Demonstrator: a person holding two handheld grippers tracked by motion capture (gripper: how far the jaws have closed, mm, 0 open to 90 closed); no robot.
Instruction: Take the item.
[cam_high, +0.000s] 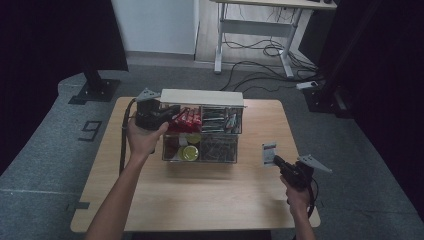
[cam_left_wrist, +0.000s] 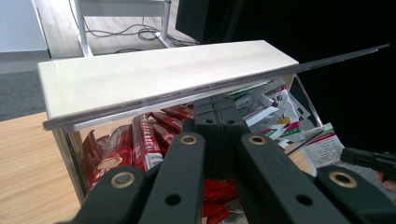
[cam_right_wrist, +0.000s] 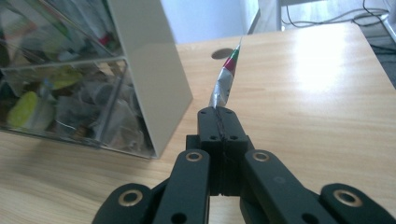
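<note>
We take the clear, compartmented plastic organiser box (cam_high: 200, 147) with its white hinged lid (cam_high: 202, 97) as our landmark; it stands toward the far side of the light wooden table (cam_high: 190, 195).

At the box's left end we see the left hand (cam_high: 142, 137), forearm reaching up from the near edge, wrist bent so the left gripper (cam_high: 170, 111) points sideways into the back-left compartment, just under the raised lid. In the left gripper view its jaws are pressed together just above the red foil sachets (cam_left_wrist: 140, 144) in that compartment; we cannot tell whether they pinch anything. Further along the same back row lie white and green packets (cam_left_wrist: 268, 112).

To the right of the box, well apart from it, the right hand (cam_high: 298, 197) rests low near the table's near-right corner, the right gripper (cam_high: 276, 160) angled toward the box. Its jaws are clamped on a small white, red and green paper sachet (cam_high: 268, 153), held upright, above the tabletop beside the box's right wall. A yellow round item (cam_high: 190, 152) sits in the front-left compartment.
</note>
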